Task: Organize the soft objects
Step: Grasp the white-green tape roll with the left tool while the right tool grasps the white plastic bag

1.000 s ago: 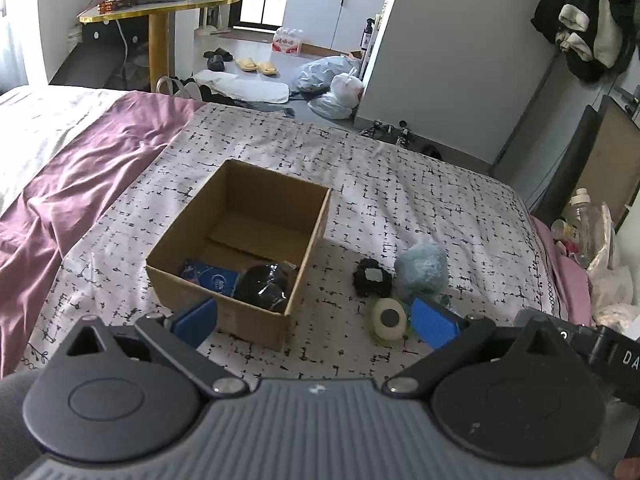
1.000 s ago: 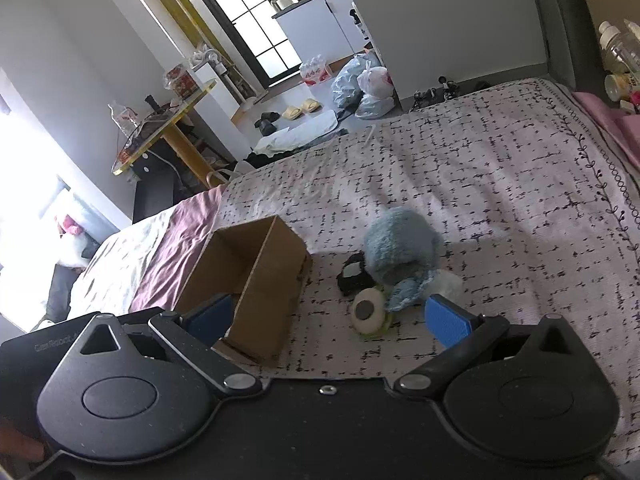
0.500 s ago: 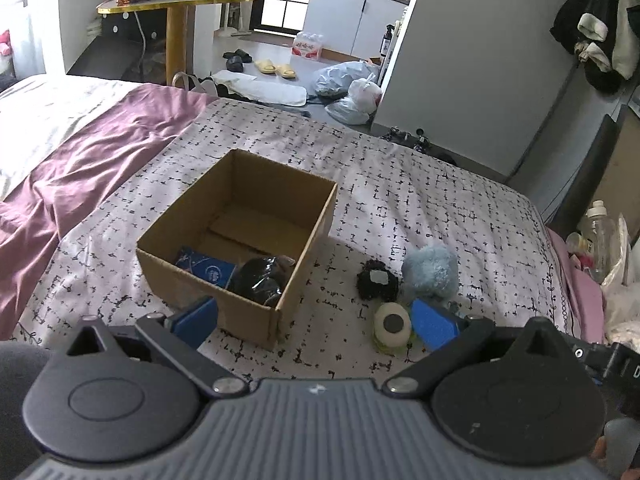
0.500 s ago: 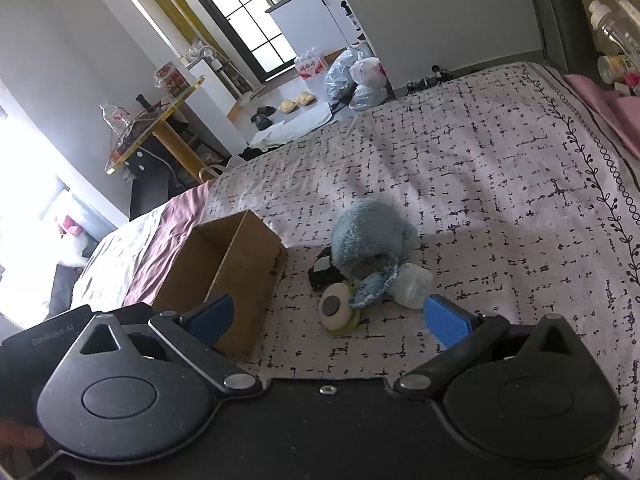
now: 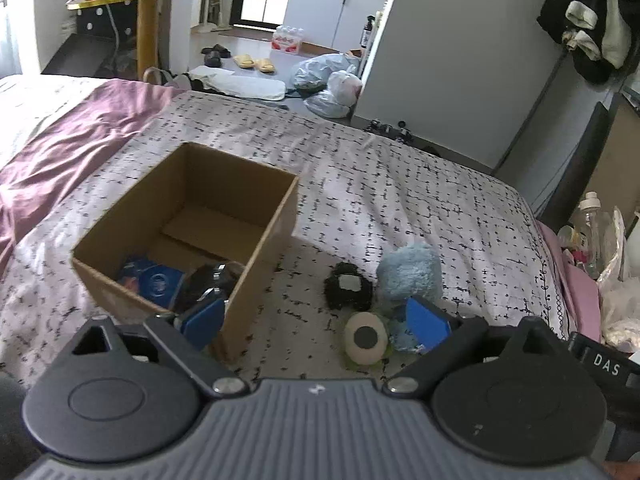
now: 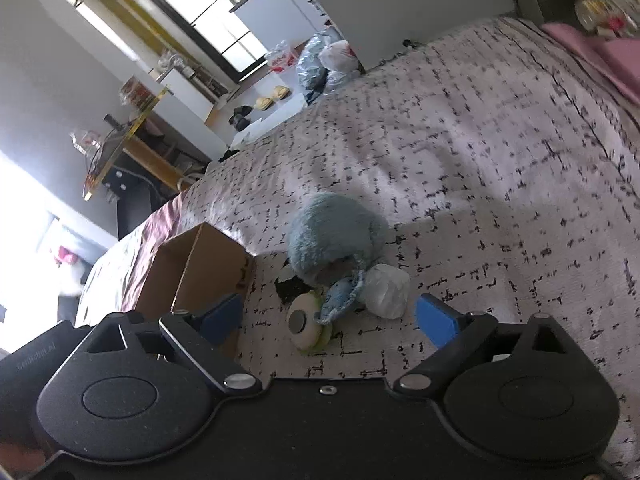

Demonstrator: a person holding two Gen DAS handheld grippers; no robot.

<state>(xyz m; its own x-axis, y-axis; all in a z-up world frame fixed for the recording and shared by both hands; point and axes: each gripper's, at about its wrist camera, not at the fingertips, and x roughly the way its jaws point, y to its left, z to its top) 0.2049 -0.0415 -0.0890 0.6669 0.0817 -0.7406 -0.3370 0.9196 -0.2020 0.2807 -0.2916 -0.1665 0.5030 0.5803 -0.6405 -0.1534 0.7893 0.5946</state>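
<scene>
Cardboard box (image 5: pixel 224 216): nearer than before (approach underway).
Left gripper (image 5: pixel 316 320): jaws spread, just narrowing, empty.
Right gripper (image 6: pixel 332 316): jaws spread, just narrowing around the blue plush (image 6: pixel 336 236), untouched.

Daylight from the window (image 6: pixel 208 20) blows out (right view motion-blurred, tilted), fisheye bending edges throughout.

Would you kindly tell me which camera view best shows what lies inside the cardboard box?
The left wrist view: it looks down into the cardboard box, showing a blue item and a dark one. The right wrist view shows only the box's outer wall and rim.
</scene>
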